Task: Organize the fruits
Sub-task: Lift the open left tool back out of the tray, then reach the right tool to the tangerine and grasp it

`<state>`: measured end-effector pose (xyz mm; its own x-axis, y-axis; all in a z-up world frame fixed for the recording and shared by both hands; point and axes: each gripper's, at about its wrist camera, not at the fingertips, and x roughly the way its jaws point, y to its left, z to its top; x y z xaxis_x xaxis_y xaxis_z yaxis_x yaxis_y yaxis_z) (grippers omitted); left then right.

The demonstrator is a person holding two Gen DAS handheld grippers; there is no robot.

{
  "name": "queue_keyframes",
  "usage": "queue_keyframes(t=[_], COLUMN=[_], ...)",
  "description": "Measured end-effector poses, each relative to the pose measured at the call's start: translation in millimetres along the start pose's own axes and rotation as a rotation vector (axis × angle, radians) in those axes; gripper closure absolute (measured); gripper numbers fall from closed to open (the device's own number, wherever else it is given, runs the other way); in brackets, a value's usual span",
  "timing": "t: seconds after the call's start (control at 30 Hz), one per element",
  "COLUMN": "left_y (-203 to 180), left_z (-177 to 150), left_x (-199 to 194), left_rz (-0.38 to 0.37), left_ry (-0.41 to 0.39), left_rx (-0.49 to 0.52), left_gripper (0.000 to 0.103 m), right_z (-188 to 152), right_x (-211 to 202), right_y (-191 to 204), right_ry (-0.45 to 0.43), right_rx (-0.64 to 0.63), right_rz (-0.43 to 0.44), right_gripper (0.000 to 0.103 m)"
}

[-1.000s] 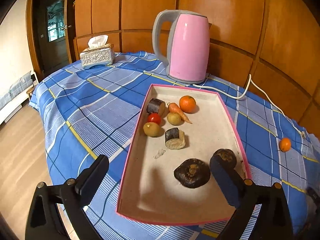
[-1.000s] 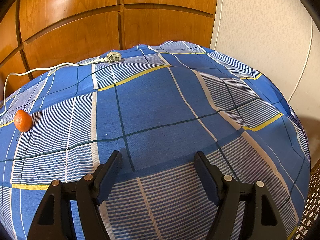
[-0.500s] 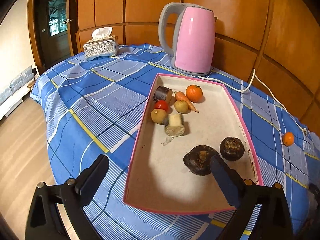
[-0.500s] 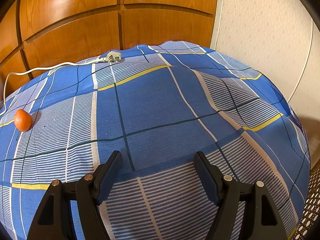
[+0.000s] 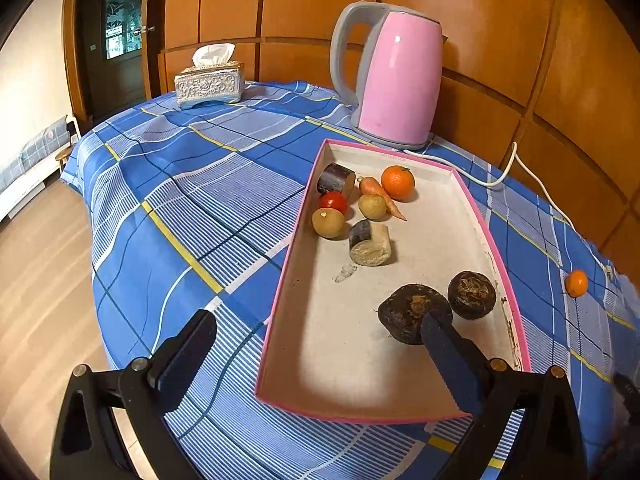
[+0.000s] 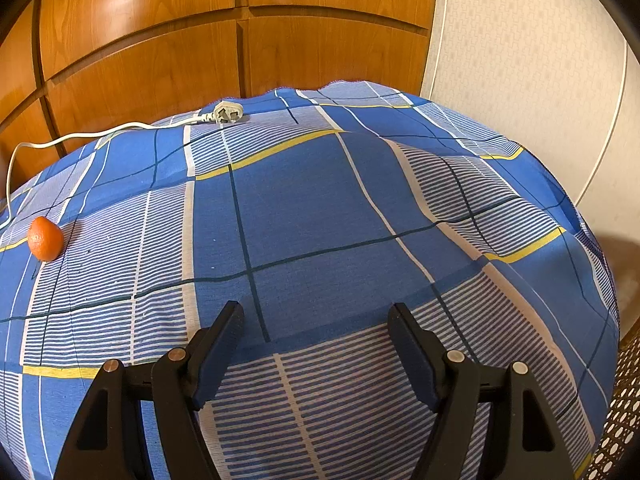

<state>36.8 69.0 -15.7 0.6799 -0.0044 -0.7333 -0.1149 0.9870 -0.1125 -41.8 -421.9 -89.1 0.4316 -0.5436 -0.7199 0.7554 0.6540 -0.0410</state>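
Tray [image 5: 472, 204]: pink-rimmed and shallow, on the blue checked tablecloth [image 5: 192, 184] just in front of the pink kettle [image 5: 396, 76]; it already holds most of the produce.
Far-end cluster: an orange [image 5: 397, 182], a carrot [image 5: 380, 196], a red tomato [image 5: 333, 202], two yellowish round fruits [image 5: 328, 223] and two cut cane-like sections [image 5: 369, 243], all close together or touching.
Near end: two dark rough-skinned round pieces [image 5: 472, 294], side by side near the tray's right rim.
Left out: one small orange [image 6: 45, 239] on the cloth, well apart from the tray on its right, near the white cord and plug [image 6: 228, 113]; judged the only piece left to bring in.
Left gripper [image 5: 316, 334]: jaws spread wide and holding nothing; it hangs over the tray's near end, one fingertip overlapping the nearer dark piece in view, contact not certain.
Right gripper [image 6: 316, 330]: jaws partly open, empty, above bare cloth; the small orange lies well off to its left.
Change from the earlier frames: in the left wrist view the tray and kettle sit further right and the dark pieces sit closer to the right fingertip; the right wrist view is unchanged.
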Motion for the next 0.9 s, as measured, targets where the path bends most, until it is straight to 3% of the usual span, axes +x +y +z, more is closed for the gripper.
queue_keyframes(t=[0.37, 0.73, 0.9], left_y=[8.3, 23.9, 27.4], left_z=[4.6, 0.1, -2.4], left_x=[-15.4, -4.7, 1.0], left_rz=[0.028, 0.071, 0.075], left_ry=[-0.068, -0.022, -0.006], left_rx=[-0.018, -0.057, -0.067], left_gripper=[0.000, 0.000, 0.000], right_z=[-1.1, 6.7, 11.5], right_x=[0.2, 2.7, -0.6], right_y=[0.3, 1.0, 9.3], right_ry=[0.002, 0.047, 0.092], right_rx=[-0.003, -0.013, -0.045], right_rz=[-0.002, -0.004, 0.085], right_gripper=[0.027, 0.027, 0.027])
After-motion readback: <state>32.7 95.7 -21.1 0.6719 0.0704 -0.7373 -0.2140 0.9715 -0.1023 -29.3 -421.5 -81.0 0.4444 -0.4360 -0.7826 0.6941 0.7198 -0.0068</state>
